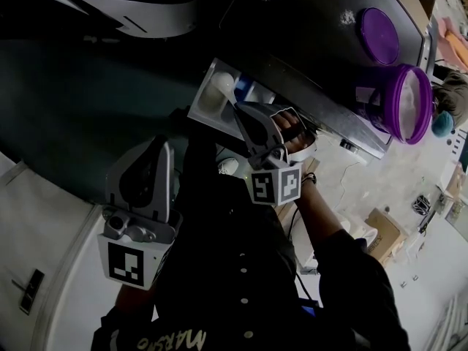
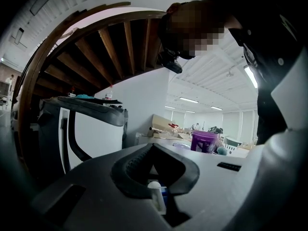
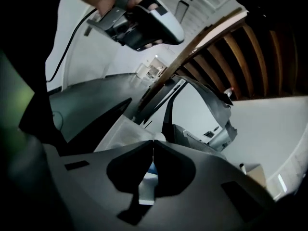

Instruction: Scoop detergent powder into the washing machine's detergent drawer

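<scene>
The white detergent drawer [image 1: 207, 101] stands pulled out of the dark washing machine [image 1: 307, 42], with pale powder in it and a blue part [image 1: 246, 90] at its right. My right gripper [image 1: 237, 107] [image 3: 153, 141] hangs over the drawer, shut on a small white scoop [image 1: 223, 83] [image 3: 159, 137] whose rounded bowl shows just past the tips. The open purple detergent tub [image 1: 401, 102] [image 2: 204, 141] sits on the machine's right end. My left gripper [image 1: 164, 143] [image 2: 154, 146] is lower left of the drawer, shut and empty, pointing toward it.
The tub's purple lid [image 1: 378, 35] lies on the machine top, with specks of spilled powder [image 1: 346, 17] near it. A white appliance [image 1: 131, 6] stands at the upper left. Cardboard boxes [image 1: 384, 232] sit on the floor at the right.
</scene>
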`<state>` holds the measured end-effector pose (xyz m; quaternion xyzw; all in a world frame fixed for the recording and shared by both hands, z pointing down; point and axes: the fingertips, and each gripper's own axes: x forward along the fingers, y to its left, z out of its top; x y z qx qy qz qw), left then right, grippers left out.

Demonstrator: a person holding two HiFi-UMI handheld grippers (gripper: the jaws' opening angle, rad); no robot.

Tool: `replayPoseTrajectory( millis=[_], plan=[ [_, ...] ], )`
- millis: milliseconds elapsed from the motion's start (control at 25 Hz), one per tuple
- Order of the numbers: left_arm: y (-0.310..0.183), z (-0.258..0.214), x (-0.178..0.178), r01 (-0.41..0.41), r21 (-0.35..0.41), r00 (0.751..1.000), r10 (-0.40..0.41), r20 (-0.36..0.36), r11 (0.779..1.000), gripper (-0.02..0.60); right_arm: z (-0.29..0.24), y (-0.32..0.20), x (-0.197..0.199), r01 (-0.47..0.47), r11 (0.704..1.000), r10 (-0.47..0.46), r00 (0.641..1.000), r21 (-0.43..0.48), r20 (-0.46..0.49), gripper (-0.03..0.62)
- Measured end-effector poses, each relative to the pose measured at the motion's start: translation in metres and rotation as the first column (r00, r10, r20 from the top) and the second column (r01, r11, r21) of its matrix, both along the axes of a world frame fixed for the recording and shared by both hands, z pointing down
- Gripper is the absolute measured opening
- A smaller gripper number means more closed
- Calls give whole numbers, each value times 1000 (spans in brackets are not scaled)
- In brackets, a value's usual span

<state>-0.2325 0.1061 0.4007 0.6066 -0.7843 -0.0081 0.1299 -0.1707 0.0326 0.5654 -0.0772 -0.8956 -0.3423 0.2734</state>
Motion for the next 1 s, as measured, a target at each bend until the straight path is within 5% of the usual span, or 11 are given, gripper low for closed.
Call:
replayPoseTrajectory(
  millis=[80,120,160,280,320,360,720,1000],
  plan=[
    [-1,-1,0,2,2,1000,-2,2,1000,15,-9,-4,-2,-96,973,101,995,-211,13,31],
    [-1,-2,1,3,1,1000,-3,4,1000,15,-14,-7,-4,-153,925,167,986,-348,11,31],
    [-1,-4,1,3,2,1000,-3,5,1000,15,-20,-12,-5,-210,844,241,970,-493,-1,31],
    [-4,-13,4,-2,13,1000,2,15,1000,15,-29,-25,-2,-325,518,397,911,-791,-114,31],
    [-5,-17,4,-4,16,1000,3,19,1000,15,-31,-27,2,-336,455,408,902,-825,-142,31],
    [-6,-20,5,-4,20,1000,4,23,1000,15,-34,-27,4,-336,430,408,900,-838,-152,31],
    [-21,-66,7,-12,74,995,4,100,997,15,-116,-35,20,-258,417,449,892,-872,-49,31],
    [-52,-118,29,-120,166,981,91,172,979,15,-216,-60,48,-133,411,554,822,-902,131,31]
  ],
)
